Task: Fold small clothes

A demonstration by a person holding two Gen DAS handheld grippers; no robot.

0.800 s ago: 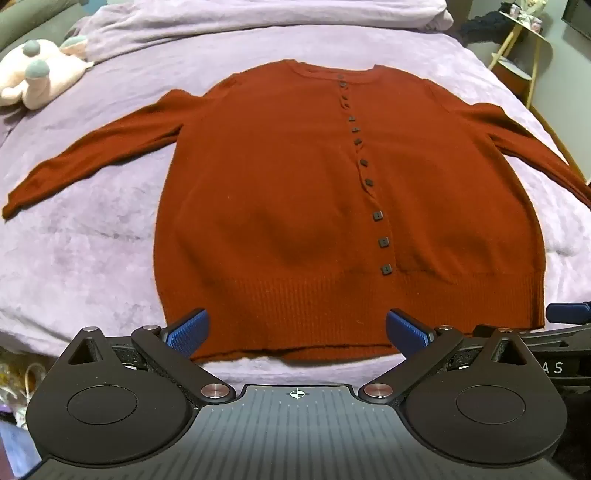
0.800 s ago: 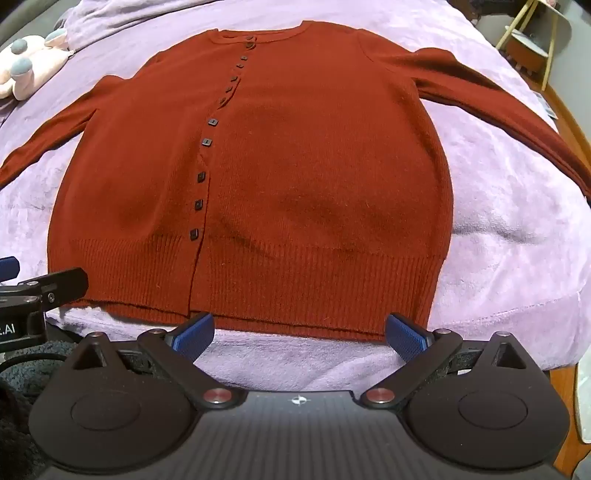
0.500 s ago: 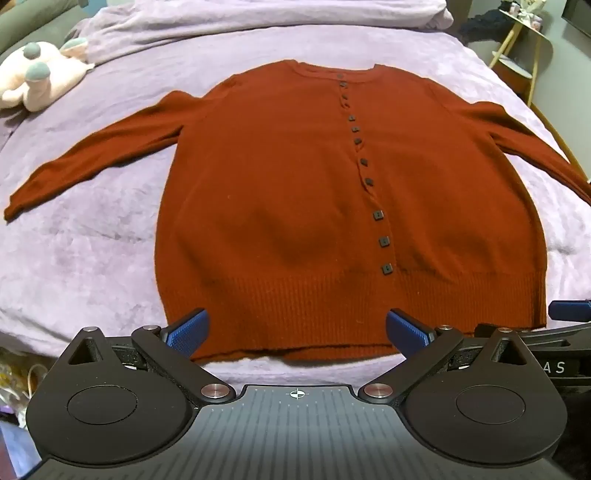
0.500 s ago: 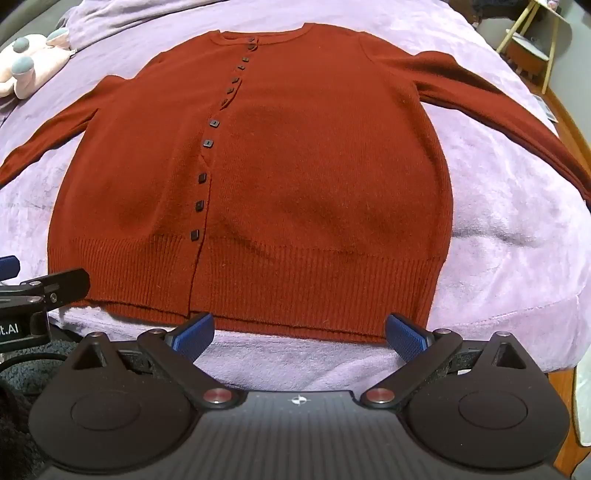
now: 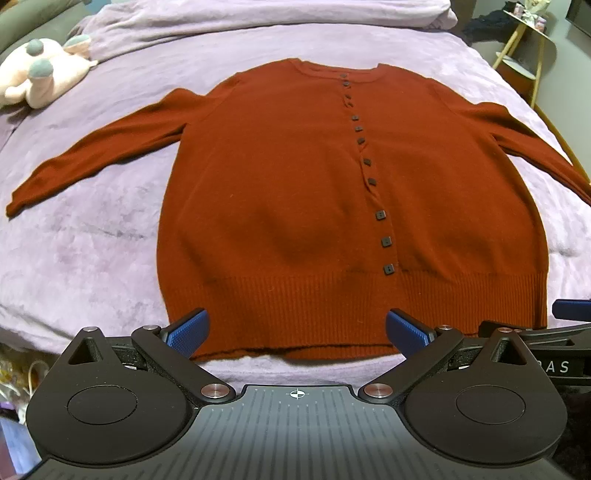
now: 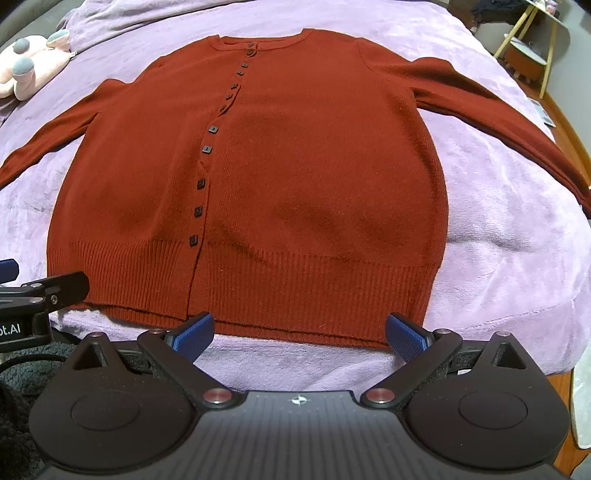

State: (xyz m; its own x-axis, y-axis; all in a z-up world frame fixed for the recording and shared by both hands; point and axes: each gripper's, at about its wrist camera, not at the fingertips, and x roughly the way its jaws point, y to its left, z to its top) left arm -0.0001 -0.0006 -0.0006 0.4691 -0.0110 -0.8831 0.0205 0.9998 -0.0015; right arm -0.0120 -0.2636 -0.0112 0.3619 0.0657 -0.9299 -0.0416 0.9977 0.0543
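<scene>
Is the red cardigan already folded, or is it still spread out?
Spread out: the rust-red knitted cardigan lies flat on the purple blanket, both sleeves extended sideways.

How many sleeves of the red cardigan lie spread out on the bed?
2, both of the rust-red knitted cardigan: one sleeve stretches left over the purple plush blanket, the other sleeve stretches right.

We see a bed [image 5: 92,236] covered with a plush lilac blanket [image 6: 498,258], its near edge rounding down at the bottom right. On it a rust-red cardigan [image 5: 280,192] lies flat, front up and buttoned, its sleeves spread out to either side and its ribbed hem toward us. A pale pink stuffed toy [image 5: 40,79] with grey-blue patches rests on the blanket at the far left, well apart from the cardigan. A bunched lilac cover [image 5: 258,13] lies along the far end.
</scene>
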